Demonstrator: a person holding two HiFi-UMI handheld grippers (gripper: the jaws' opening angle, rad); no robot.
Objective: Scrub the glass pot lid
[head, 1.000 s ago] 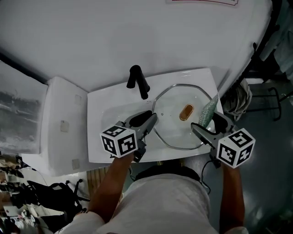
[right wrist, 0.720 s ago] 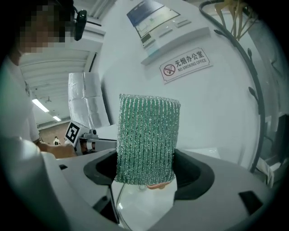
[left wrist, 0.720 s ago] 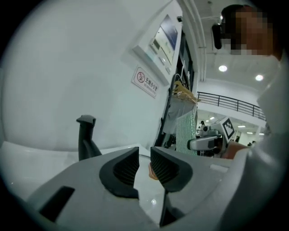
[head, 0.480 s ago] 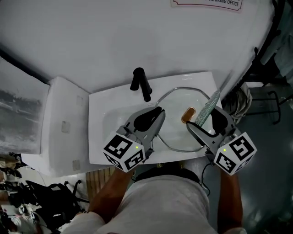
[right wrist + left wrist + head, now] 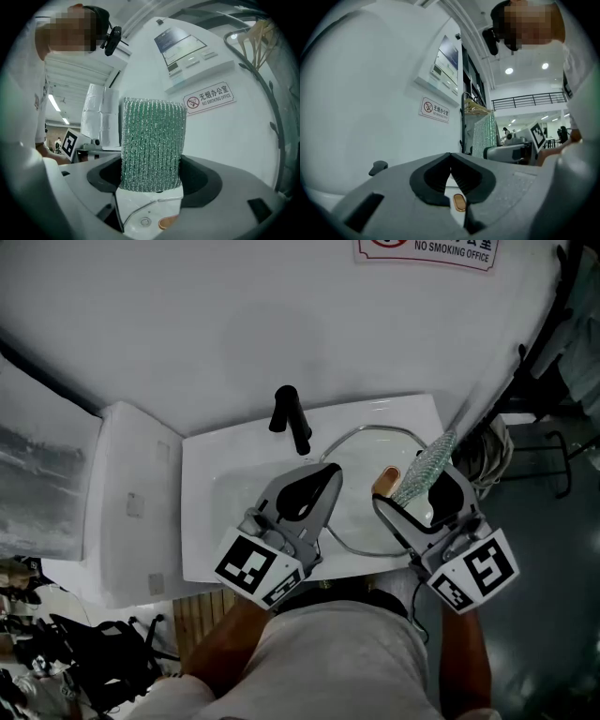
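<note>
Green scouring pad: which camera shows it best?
Right gripper view. The scouring pad stands upright, clamped in the jaws of the right gripper, with its weave sharp. Head view shows only a narrow strip of it over the glass lid. Left gripper view shows it small, off to the right.

Faucet at the sink's back edge, pot lid in the basin toward the right edge, knob on its top, left gripper over the front edge left of the lid, right gripper over the front right corner, scrub pad between its jaws
</note>
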